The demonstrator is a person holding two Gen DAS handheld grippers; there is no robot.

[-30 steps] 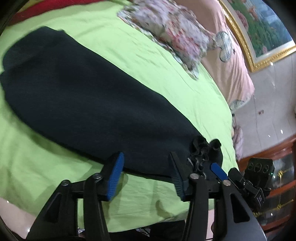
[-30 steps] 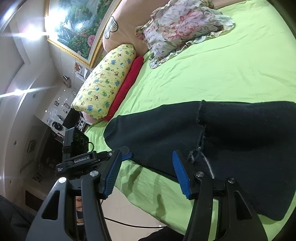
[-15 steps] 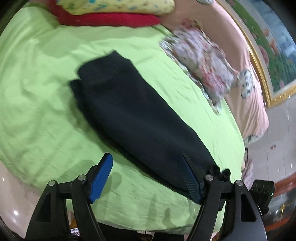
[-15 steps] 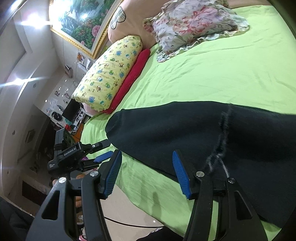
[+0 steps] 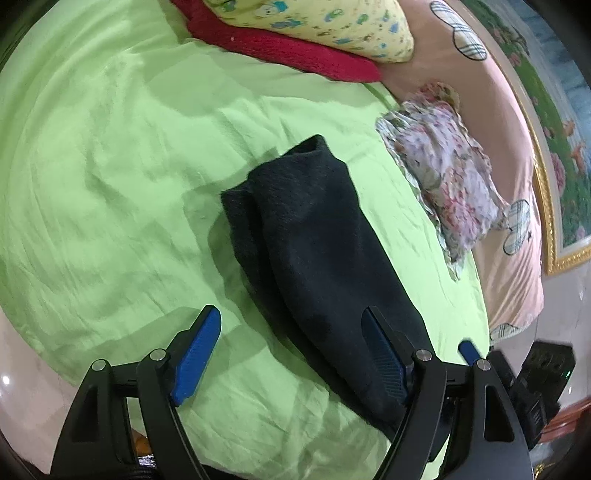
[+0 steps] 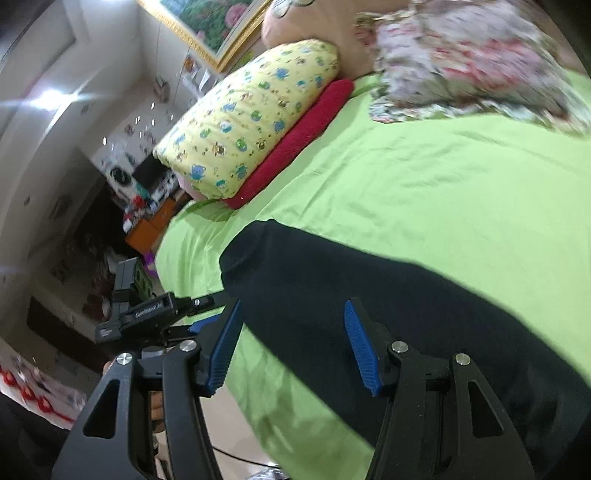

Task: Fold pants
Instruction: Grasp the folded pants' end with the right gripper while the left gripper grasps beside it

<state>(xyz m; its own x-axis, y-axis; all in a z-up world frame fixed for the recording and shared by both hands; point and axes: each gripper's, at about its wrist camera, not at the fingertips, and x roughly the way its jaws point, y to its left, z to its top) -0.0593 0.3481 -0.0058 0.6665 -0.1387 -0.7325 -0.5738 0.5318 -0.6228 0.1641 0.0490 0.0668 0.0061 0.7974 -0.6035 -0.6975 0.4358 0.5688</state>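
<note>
The dark navy pants (image 5: pixel 317 254) lie folded lengthwise in a long strip on the green bed sheet (image 5: pixel 110 184); they also show in the right wrist view (image 6: pixel 388 306). My left gripper (image 5: pixel 291 354) is open and empty, above the near end of the strip. My right gripper (image 6: pixel 291 343) is open and empty, above the pants near the bed's edge. The other gripper's blue finger (image 5: pixel 469 349) and body show at the far right of the left wrist view, and the left gripper's body (image 6: pixel 147 314) shows in the right wrist view.
A yellow patterned pillow (image 5: pixel 314 26) on a red pillow (image 5: pixel 288 51), a floral pillow (image 5: pixel 450 173) and a pink headboard (image 5: pixel 517 229) line the bed's far side. The bed's edge and floor (image 6: pixel 236 424) lie below my right gripper. A cluttered desk (image 6: pixel 147 206) stands beyond.
The left gripper has pulled back and up from the pants, so the whole strip now shows. The right gripper has shifted along the pants toward their end; the frayed seam is out of view.
</note>
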